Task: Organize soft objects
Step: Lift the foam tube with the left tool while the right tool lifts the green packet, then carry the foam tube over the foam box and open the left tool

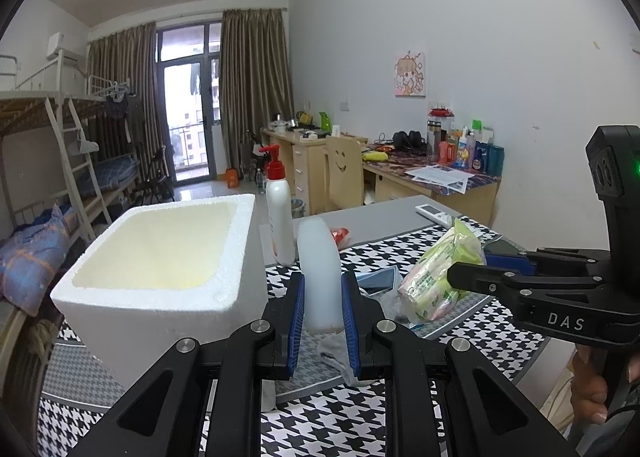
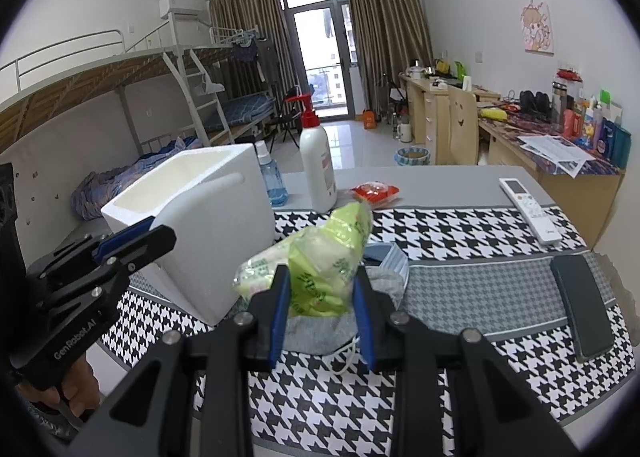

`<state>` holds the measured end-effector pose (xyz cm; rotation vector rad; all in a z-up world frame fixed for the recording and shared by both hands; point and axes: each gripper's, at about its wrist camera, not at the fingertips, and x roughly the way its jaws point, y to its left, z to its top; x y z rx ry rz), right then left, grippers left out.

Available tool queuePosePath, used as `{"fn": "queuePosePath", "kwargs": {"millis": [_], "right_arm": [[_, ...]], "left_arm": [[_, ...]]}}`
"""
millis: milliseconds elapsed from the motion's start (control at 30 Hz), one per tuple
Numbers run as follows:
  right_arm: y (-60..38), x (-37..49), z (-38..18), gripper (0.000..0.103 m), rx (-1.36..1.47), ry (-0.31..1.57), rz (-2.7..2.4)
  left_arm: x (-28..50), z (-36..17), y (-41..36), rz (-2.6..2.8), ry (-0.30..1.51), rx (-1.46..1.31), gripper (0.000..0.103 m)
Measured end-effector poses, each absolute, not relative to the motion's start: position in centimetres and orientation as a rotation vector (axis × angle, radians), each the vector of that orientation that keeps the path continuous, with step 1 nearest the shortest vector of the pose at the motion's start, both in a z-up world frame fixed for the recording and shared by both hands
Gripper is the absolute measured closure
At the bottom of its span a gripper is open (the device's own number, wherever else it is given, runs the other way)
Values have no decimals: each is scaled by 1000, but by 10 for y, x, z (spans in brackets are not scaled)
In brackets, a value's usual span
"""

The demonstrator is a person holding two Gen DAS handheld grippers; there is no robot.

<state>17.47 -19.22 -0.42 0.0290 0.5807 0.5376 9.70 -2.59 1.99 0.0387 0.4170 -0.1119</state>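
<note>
Foam box (image 1: 160,269) fills the left wrist view, open at the top, and nothing shows inside it. The left gripper (image 1: 322,321) is closed on a pale translucent bottle (image 1: 319,277), just beside the box.

From the right wrist view, the right gripper (image 2: 320,309) pinches a green plastic packet (image 2: 320,261) above a grey cloth (image 2: 340,321) on the checked tablecloth (image 2: 460,241). I think the packet should be lifted clear over the rim before release, because soft plastic sags and slips.
</note>
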Motion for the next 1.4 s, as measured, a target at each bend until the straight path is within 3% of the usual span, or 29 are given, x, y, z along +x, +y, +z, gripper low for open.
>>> {"fn": "queuePosePath", "kwargs": {"millis": [1400], "right_arm": [[-170,186,32,68,40,484,603]], "left_arm": [[109,57,-9,-56,313,44,83]]}}
